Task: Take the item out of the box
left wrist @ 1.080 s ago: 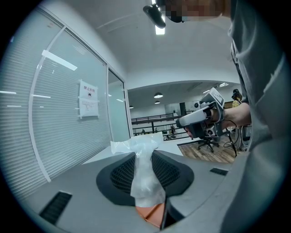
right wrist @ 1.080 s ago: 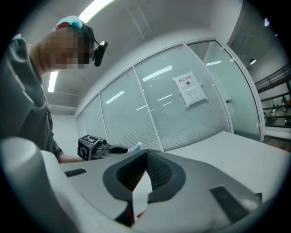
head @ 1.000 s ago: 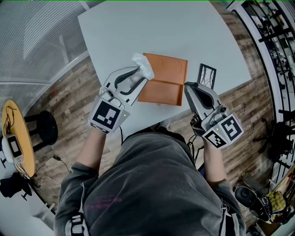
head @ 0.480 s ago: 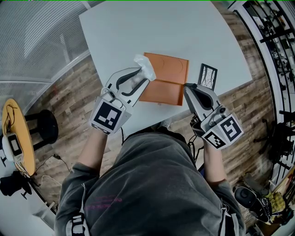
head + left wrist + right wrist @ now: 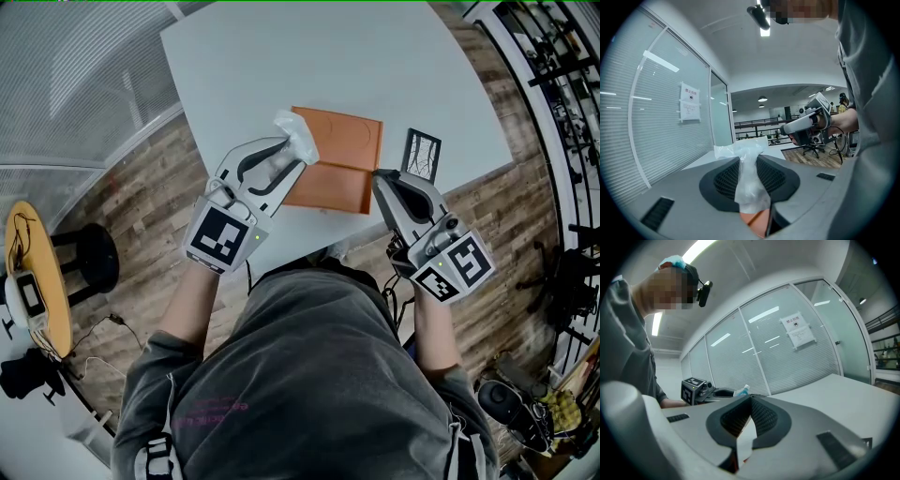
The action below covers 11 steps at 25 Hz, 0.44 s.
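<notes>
An orange box [image 5: 337, 159] lies open and flat near the front edge of the grey table [image 5: 281, 56]. My left gripper [image 5: 298, 150] hangs over the box's left edge, shut on a clear plastic bag [image 5: 292, 134]. In the left gripper view the bag [image 5: 749, 180] is pinched between the jaws of that gripper [image 5: 749, 157], with its crumpled top sticking out past them. My right gripper [image 5: 378, 174] sits at the box's right edge with its tips together. In the right gripper view the right gripper [image 5: 750, 397] shows nothing between its pads.
A small black framed card [image 5: 421, 155] lies on the table right of the box. A black stool [image 5: 89, 258] and a round yellow side table [image 5: 37, 281] stand on the wood floor at the left. A glass wall with blinds [image 5: 787, 362] runs beyond the table.
</notes>
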{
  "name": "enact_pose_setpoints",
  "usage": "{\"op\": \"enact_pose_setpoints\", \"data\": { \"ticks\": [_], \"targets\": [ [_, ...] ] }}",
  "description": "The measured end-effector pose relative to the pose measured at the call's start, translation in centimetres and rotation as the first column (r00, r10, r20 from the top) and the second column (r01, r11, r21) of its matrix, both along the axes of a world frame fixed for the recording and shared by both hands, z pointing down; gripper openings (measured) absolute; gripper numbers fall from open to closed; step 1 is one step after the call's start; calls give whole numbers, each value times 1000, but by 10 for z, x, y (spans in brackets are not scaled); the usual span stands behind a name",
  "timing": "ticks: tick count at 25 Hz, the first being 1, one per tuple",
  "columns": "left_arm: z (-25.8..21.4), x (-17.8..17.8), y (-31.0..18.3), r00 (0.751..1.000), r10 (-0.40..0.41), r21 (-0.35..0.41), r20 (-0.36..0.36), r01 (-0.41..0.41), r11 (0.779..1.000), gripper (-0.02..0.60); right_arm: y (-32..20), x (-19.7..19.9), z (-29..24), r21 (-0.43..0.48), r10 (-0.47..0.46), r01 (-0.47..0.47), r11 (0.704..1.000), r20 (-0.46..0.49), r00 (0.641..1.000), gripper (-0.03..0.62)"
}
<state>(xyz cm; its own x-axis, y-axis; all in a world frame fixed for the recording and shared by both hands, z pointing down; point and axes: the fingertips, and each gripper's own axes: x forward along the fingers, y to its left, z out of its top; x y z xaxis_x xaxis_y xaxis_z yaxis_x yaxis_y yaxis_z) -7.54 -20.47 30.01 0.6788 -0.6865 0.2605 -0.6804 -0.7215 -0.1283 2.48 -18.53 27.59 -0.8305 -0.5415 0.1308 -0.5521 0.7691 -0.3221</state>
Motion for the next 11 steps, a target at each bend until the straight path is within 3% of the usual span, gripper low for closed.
{"op": "enact_pose_setpoints", "data": {
  "ticks": [11],
  "targets": [
    [-1,3,7,1000,2,-2,14,-2,1000,114,6,2,1,2,-4,4,1000,6,1000,3]
  ]
}}
